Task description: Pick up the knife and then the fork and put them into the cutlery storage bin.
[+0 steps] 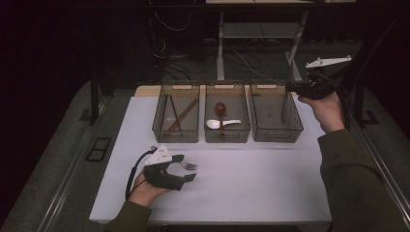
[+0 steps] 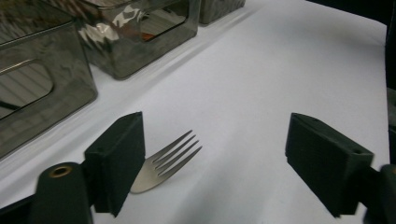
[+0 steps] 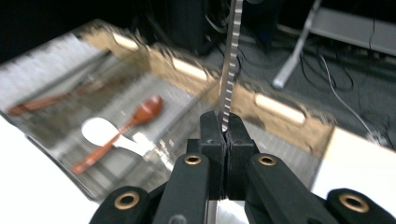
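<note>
A thin serrated metal knife (image 3: 232,56) stands upright, pinched between the clenched black jaws of the right gripper (image 3: 223,133), above the right smoky plastic bin (image 1: 276,115). Well in front of the bins, a shiny steel fork (image 2: 164,161) lies on the smooth white table (image 1: 251,183), touching one pad of the left gripper (image 2: 212,163), whose jaws are spread wide.

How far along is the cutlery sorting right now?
Done: chopsticks lie in the left bin, two spoons in the middle bin. In hand: the right hand-held gripper clamps a serrated knife over the right bin. Left: the fork on the table, between the open left hand-held gripper's jaws.
</note>
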`<action>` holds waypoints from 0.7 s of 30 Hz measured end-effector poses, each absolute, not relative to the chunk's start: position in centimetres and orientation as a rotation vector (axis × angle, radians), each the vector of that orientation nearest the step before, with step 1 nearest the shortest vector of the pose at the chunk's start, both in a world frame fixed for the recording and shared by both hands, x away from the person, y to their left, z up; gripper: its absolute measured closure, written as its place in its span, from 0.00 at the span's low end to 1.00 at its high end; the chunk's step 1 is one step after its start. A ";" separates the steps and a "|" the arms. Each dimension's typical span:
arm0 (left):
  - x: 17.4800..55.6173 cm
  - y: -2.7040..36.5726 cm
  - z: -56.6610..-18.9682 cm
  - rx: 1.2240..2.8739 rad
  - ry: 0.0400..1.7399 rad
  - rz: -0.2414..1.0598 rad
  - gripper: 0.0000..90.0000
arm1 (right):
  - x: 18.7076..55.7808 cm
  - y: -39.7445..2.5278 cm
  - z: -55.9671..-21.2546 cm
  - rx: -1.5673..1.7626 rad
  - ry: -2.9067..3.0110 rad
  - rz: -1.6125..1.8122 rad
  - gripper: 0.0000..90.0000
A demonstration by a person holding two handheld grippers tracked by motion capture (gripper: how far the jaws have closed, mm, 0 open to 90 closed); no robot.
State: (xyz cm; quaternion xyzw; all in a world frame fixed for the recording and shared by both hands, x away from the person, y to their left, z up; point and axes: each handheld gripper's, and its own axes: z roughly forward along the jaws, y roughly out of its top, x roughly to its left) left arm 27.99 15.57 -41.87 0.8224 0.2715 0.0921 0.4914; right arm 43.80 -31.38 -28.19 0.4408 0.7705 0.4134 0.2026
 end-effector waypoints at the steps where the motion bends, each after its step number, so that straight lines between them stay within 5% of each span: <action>1: 27.9 15.7 -41.9 1.993 0.658 0.230 0.19 | 44.0 -31.6 -28.6 1.239 2.163 1.132 0.98; 21: 27.7 15.9 -42.4 2.014 0.651 0.234 0.15 | 46.6 -32.8 -33.8 1.321 2.303 0.972 0.98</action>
